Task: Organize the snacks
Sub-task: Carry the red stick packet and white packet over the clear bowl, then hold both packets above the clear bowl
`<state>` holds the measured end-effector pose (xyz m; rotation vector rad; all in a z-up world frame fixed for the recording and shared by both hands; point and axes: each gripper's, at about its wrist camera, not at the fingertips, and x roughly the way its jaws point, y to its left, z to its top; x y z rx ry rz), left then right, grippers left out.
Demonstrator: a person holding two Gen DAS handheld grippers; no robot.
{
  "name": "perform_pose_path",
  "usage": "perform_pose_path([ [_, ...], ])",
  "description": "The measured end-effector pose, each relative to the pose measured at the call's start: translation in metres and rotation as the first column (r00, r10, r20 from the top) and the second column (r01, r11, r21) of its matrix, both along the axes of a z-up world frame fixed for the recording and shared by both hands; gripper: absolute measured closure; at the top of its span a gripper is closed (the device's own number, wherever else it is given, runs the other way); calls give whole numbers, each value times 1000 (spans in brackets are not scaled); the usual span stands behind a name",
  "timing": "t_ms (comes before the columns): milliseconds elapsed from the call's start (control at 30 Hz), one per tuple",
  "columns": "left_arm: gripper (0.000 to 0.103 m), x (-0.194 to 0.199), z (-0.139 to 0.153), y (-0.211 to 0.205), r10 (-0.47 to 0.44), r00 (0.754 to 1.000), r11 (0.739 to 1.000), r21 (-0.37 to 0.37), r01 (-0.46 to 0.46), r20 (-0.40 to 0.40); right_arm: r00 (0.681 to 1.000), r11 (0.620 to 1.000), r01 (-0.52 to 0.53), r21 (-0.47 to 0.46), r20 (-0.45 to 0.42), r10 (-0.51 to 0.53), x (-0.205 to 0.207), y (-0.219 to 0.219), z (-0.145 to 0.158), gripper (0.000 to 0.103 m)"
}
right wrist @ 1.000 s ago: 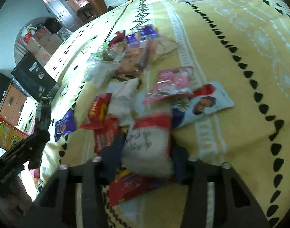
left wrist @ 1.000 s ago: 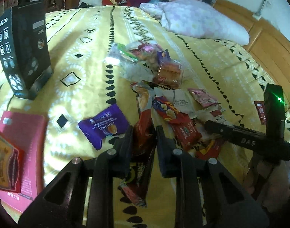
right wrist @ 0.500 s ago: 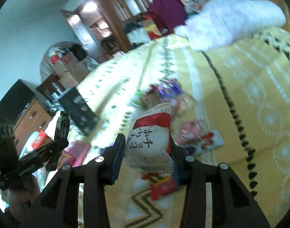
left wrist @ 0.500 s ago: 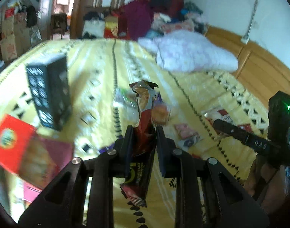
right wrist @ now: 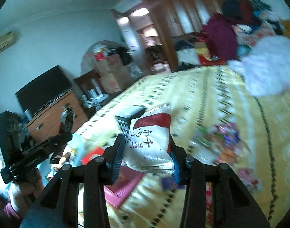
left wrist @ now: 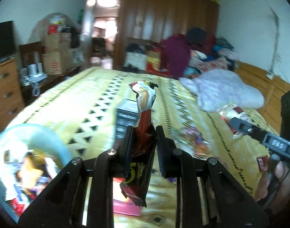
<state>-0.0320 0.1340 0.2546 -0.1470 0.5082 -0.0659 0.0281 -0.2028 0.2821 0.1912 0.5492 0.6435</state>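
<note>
My left gripper (left wrist: 144, 133) is shut on a long dark red snack bar packet (left wrist: 144, 125) and holds it upright above the yellow bed (left wrist: 87, 98). My right gripper (right wrist: 146, 142) is shut on a white packet with a red band (right wrist: 150, 138), lifted above the bed (right wrist: 202, 95). A pile of loose snack packets (left wrist: 192, 138) lies on the bed, blurred; it also shows in the right wrist view (right wrist: 221, 138). The right gripper shows at the right of the left wrist view (left wrist: 262, 134). The left gripper shows at the left of the right wrist view (right wrist: 30, 148).
A pale blue basin (left wrist: 36, 133) holding several packets is at the lower left. A black box (left wrist: 125, 115) stands on the bed behind the bar. A pink flat box (right wrist: 122, 186) lies near the front. A white pillow (left wrist: 226, 91) lies far right. A wooden dresser (right wrist: 51, 114) stands left of the bed.
Both grippers have lifted their packets off the pile and tilted up and swung left; the blue basin has come into the left wrist view.
</note>
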Motion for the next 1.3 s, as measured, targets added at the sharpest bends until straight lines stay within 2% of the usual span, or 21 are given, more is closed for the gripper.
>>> perform_pose_path([
  [233, 80, -14, 7, 69, 180, 984, 983, 25, -180, 5, 981, 981, -193, 8, 41, 192, 6, 108, 35, 57],
  [600, 80, -23, 2, 132, 332, 943, 943, 36, -332, -12, 911, 912, -410, -15, 38, 410, -13, 255, 54, 57],
  [1000, 80, -32, -21, 188, 412, 908, 911, 0, -413, -80, 855, 855, -518, -31, -26, 518, -20, 348, 35, 57],
  [1300, 80, -34, -30, 208, 428, 897, 901, -25, -433, -108, 835, 838, -545, -19, -102, 540, -12, 378, 21, 57],
])
